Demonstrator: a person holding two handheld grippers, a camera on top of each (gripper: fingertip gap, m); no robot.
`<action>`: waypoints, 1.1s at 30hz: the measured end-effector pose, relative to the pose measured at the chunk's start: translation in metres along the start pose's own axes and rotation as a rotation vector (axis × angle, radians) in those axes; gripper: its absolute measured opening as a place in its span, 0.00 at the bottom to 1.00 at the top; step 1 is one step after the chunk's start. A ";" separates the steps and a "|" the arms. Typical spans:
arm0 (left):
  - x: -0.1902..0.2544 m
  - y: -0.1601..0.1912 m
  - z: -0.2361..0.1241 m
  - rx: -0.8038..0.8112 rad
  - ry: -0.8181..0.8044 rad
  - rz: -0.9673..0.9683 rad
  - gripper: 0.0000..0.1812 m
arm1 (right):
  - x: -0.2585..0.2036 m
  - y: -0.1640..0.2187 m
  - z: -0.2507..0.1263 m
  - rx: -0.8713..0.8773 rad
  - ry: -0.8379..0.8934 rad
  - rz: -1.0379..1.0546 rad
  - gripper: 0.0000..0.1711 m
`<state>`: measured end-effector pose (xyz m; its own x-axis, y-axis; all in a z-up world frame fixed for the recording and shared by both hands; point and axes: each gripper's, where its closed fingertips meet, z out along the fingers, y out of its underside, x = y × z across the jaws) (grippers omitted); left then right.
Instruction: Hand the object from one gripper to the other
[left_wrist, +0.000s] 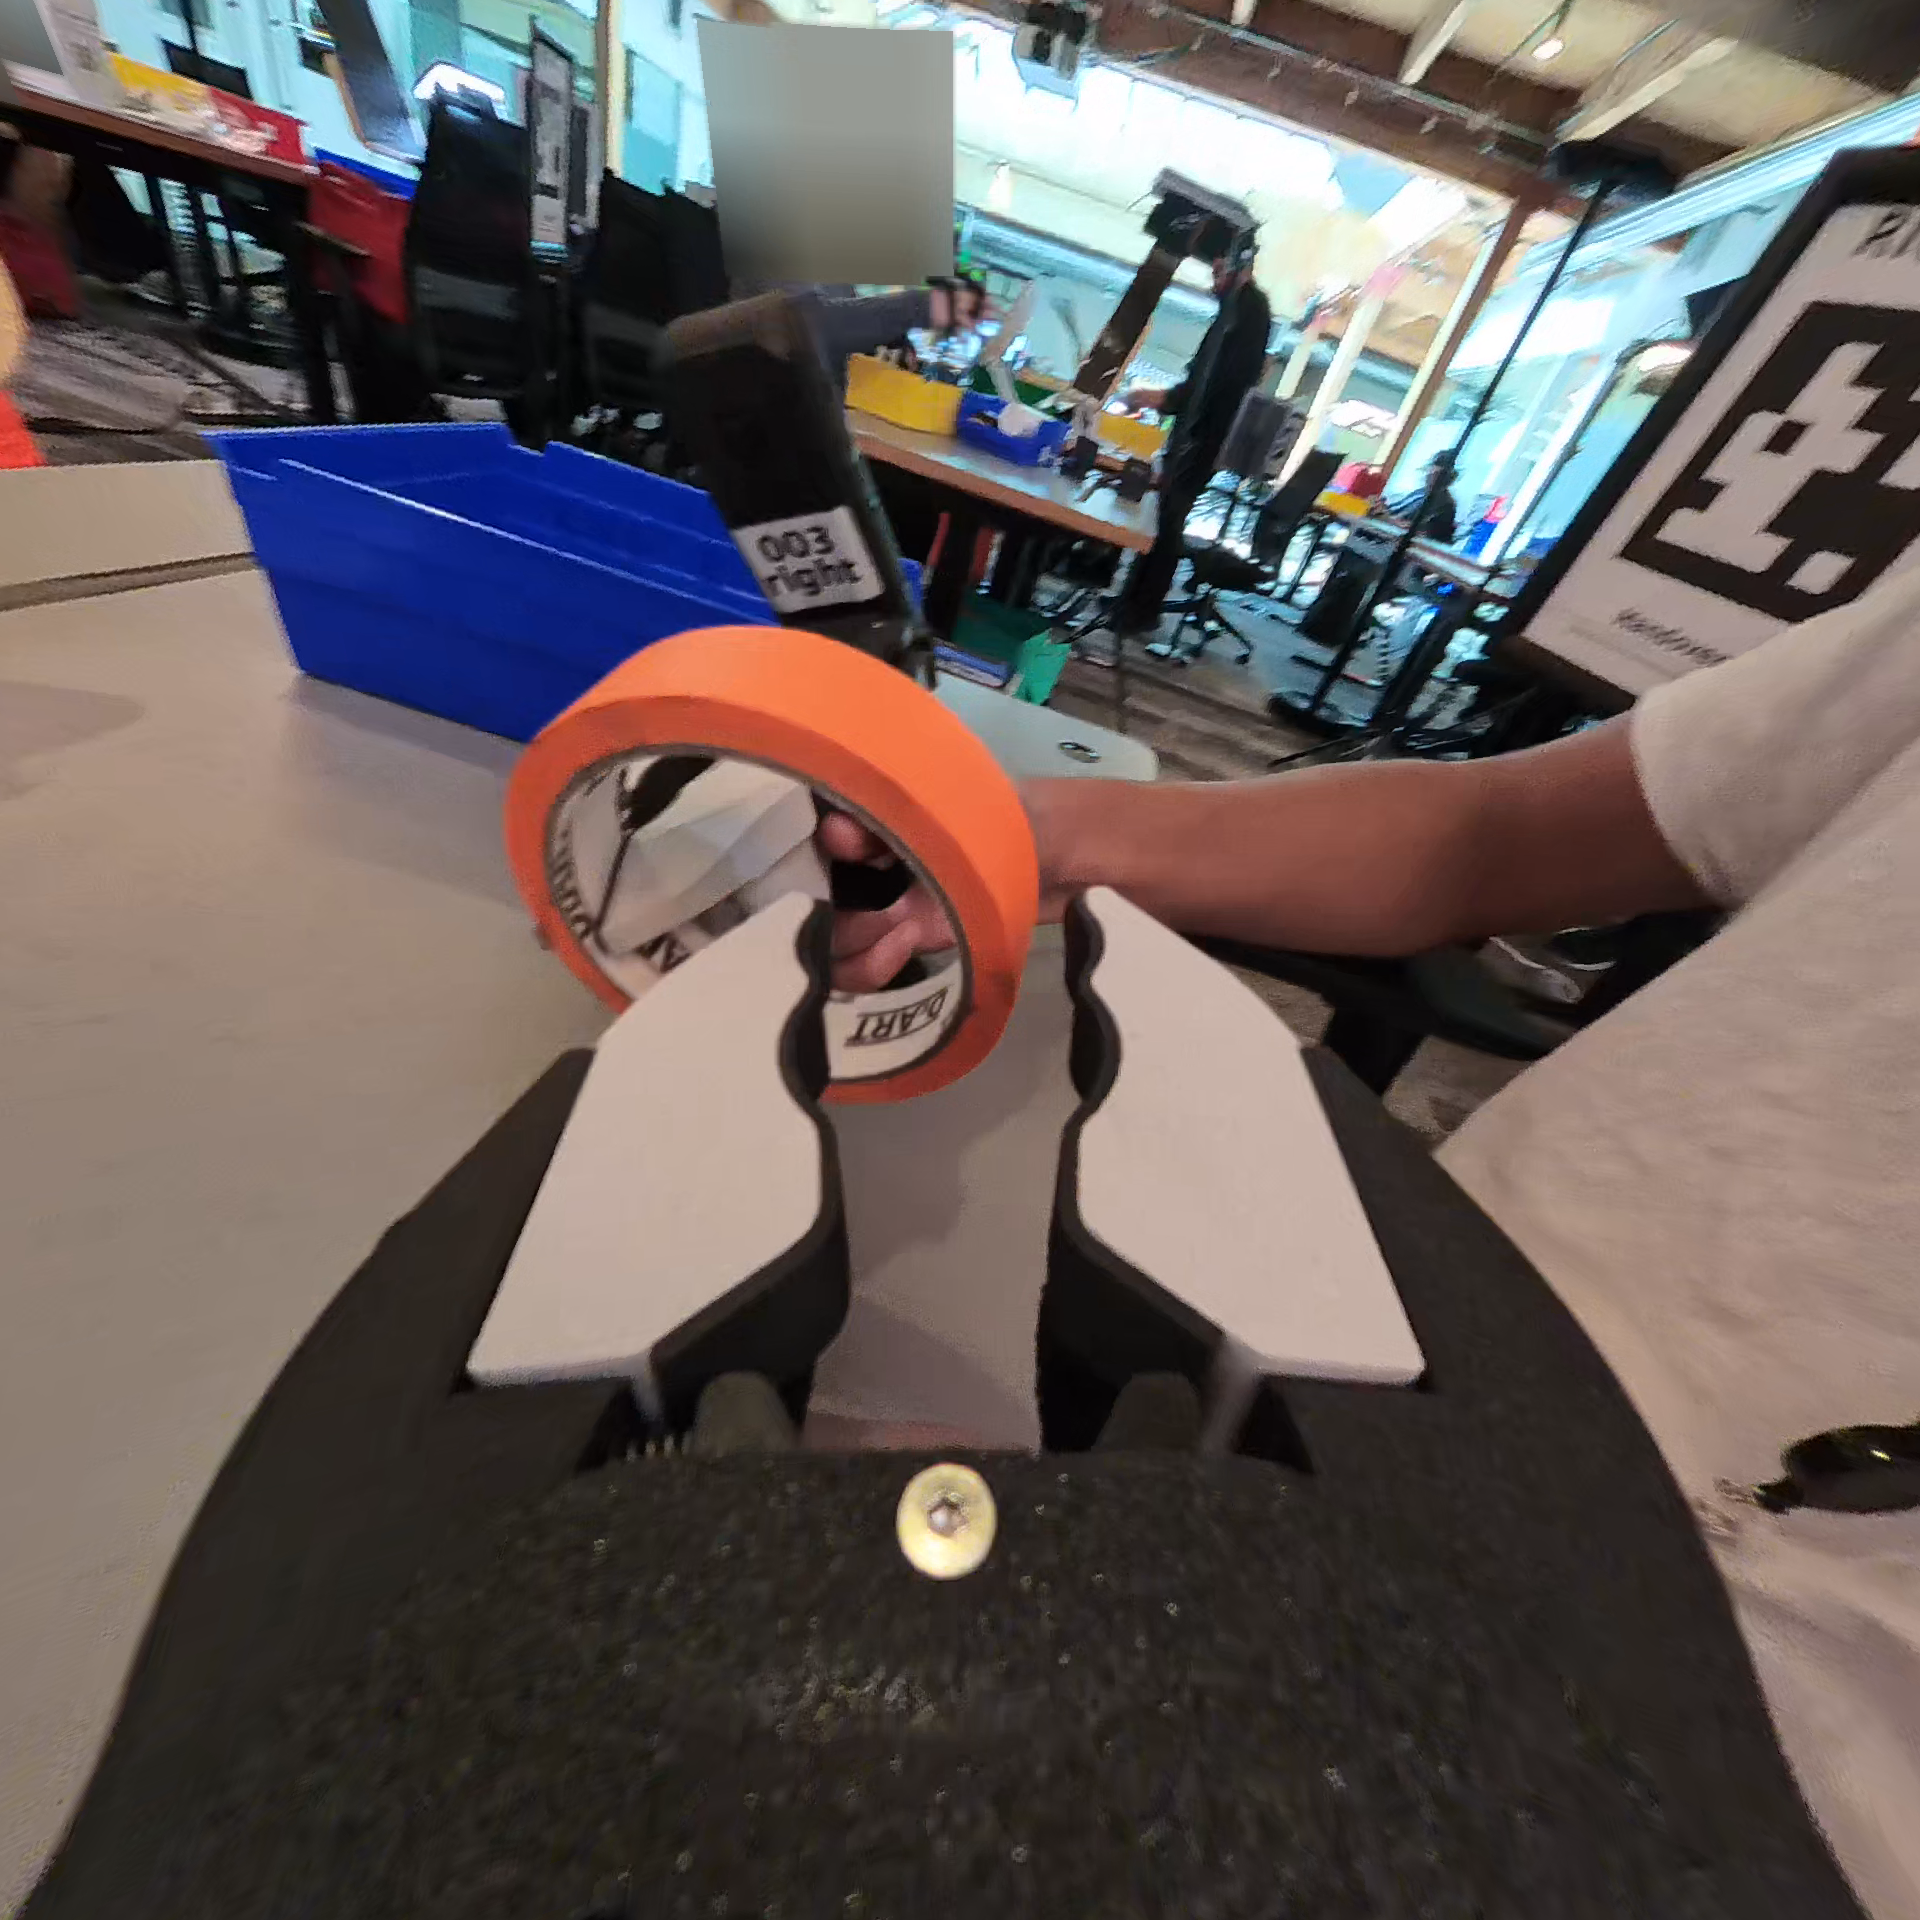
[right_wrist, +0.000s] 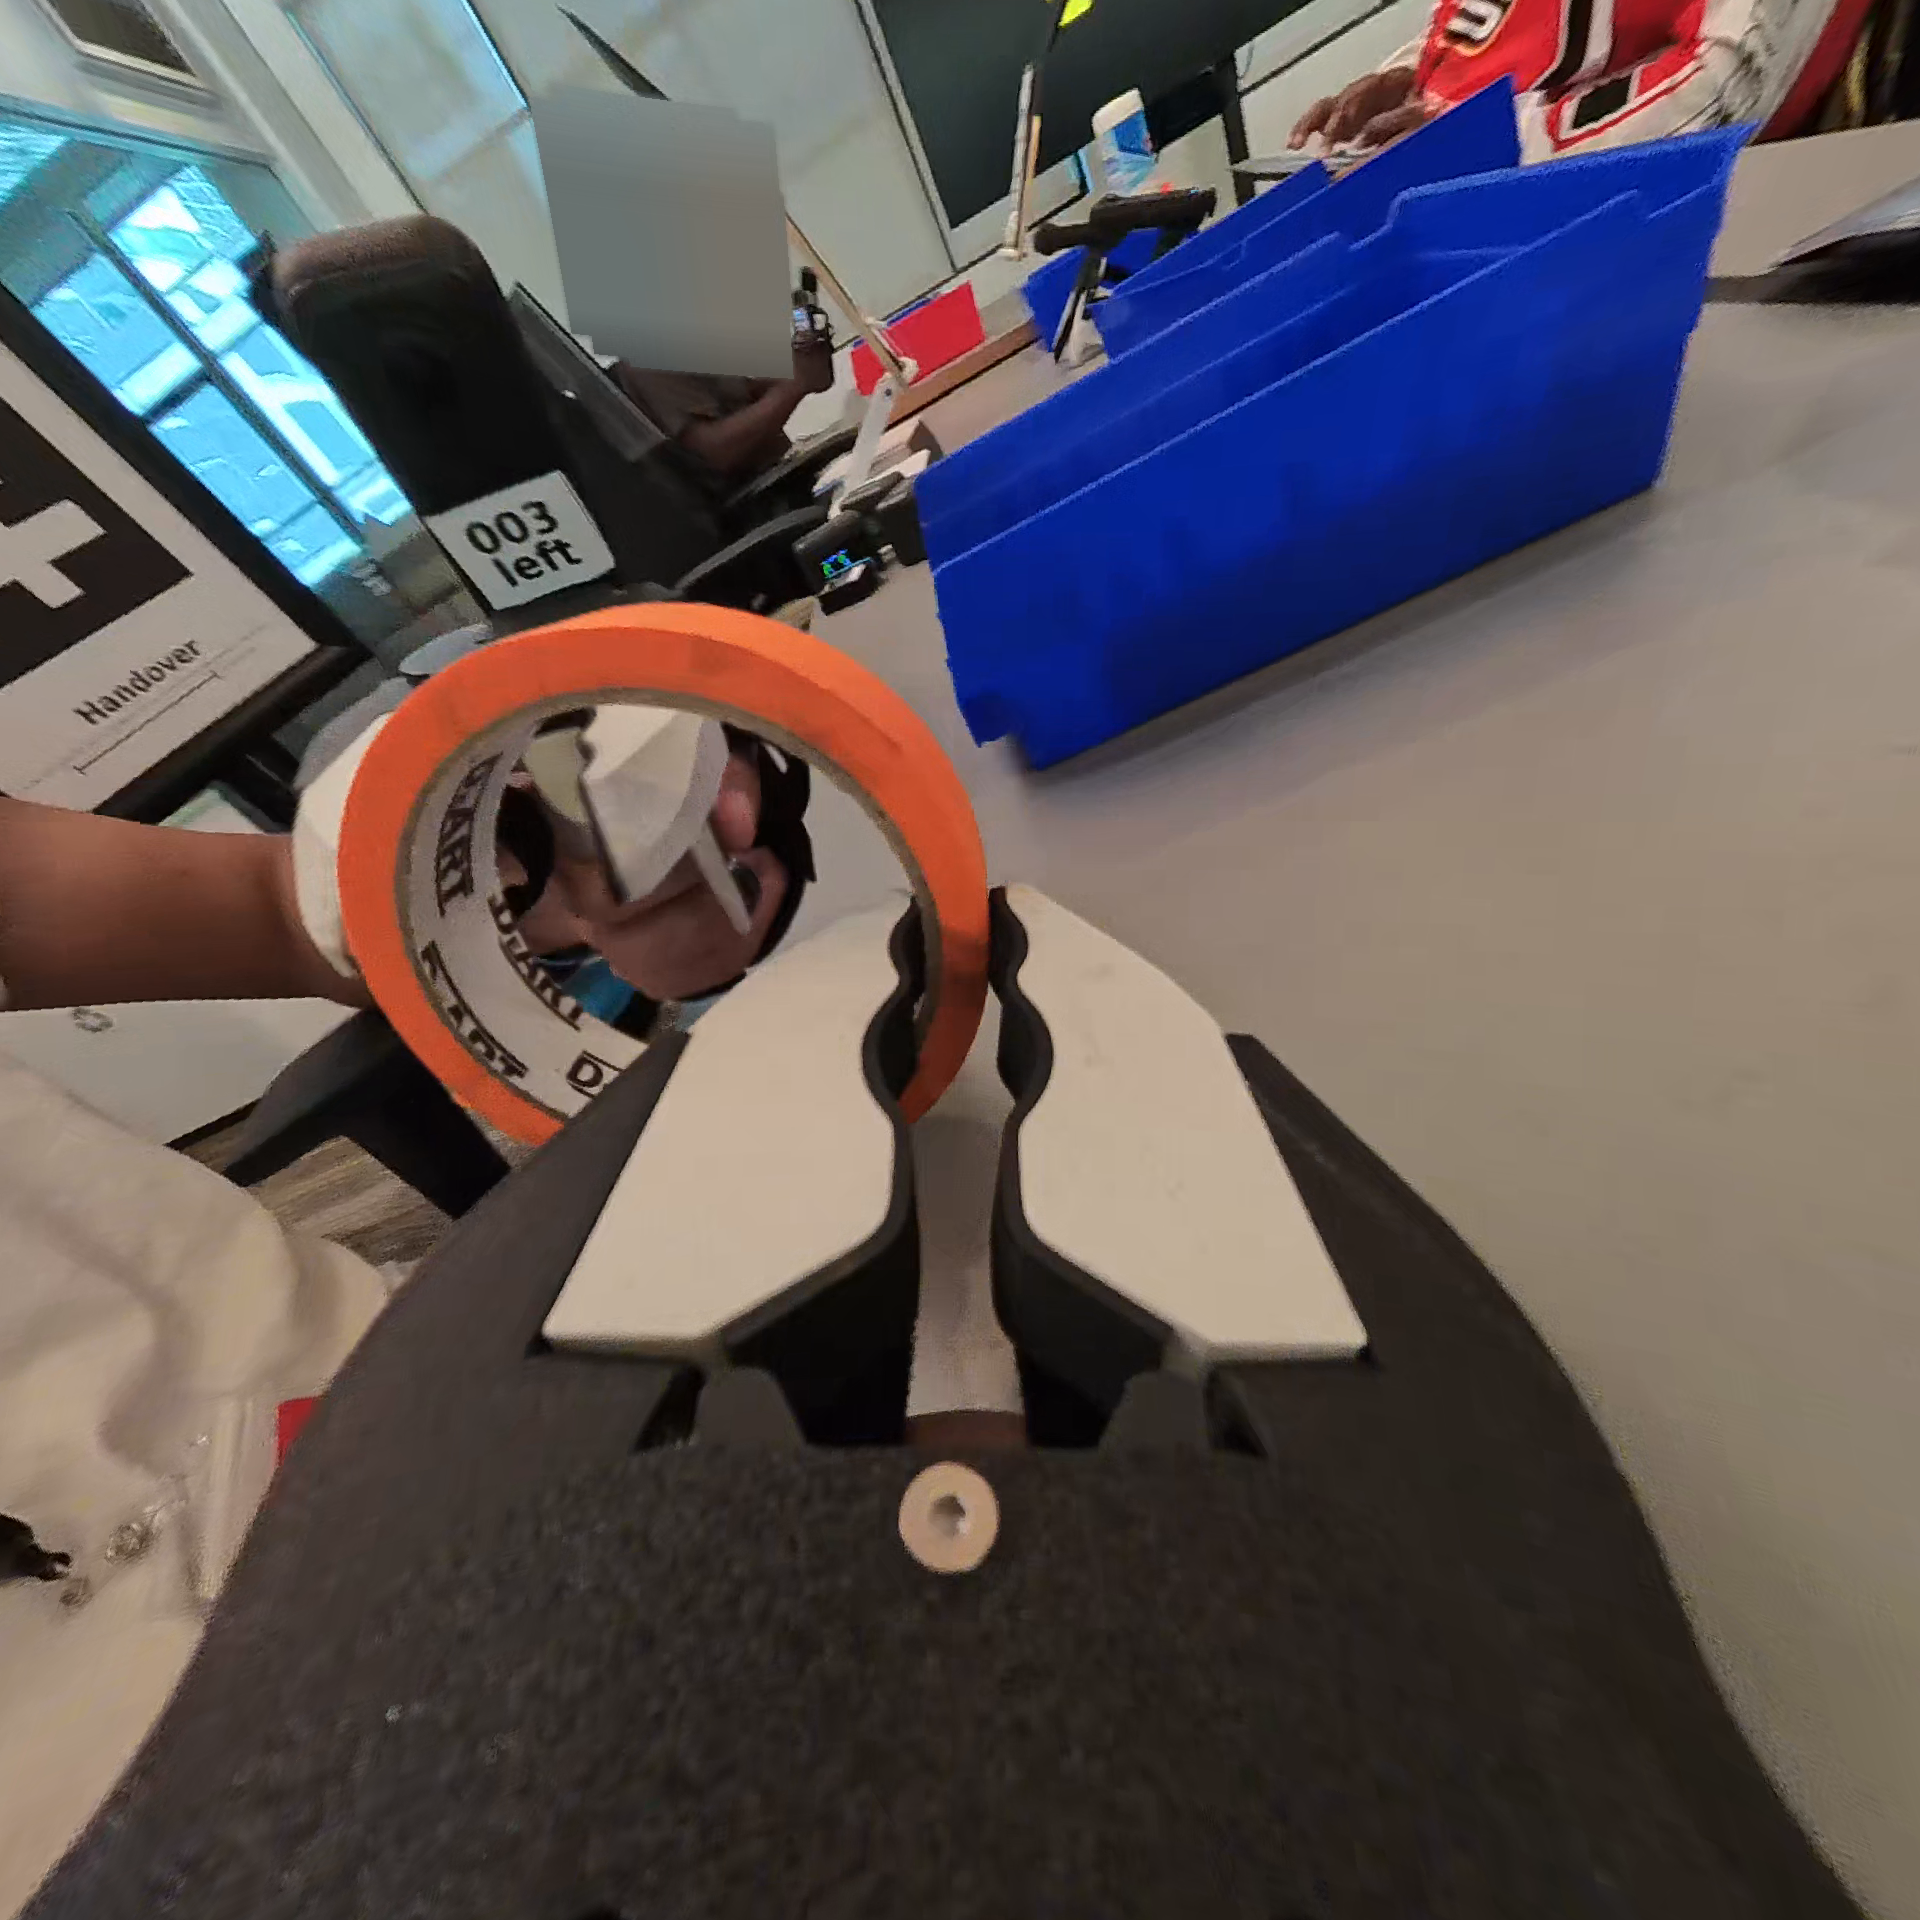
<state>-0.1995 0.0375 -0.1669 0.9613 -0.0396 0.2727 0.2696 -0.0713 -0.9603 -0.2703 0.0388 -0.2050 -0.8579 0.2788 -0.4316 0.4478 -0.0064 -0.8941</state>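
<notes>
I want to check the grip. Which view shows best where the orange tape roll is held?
The right wrist view: the right gripper clamps the orange tape roll wall. The left wrist view shows the roll between open fingers.

A blue plastic bin sits on the pale grey table, open top showing ribbed walls; in the right wrist view the same bin stretches away across the table; a white board with a black square pattern stands at the right edge; behind, a standing person in dark clothes works at a cluttered bench; black office chairs line the back; a dark monitor stands beyond the bin.
</notes>
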 end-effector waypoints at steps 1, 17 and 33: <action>0.003 0.000 0.000 0.000 0.023 -0.007 0.20 | -0.003 0.000 0.004 0.007 -0.029 0.016 0.06; -0.031 0.010 -0.010 -0.041 -0.103 -0.144 0.06 | 0.004 0.006 -0.003 -0.021 0.134 -0.187 0.27; -0.049 -0.034 -0.031 0.325 -0.097 -0.520 0.06 | -0.015 -0.006 0.044 0.091 0.644 -0.772 0.28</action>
<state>-0.2573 0.0109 -0.1456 0.6959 0.0109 0.7181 0.6932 0.2509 -0.6756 -0.2711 -0.0079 -0.1987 -0.5936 0.7030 0.3917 -0.2167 0.3292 -0.9191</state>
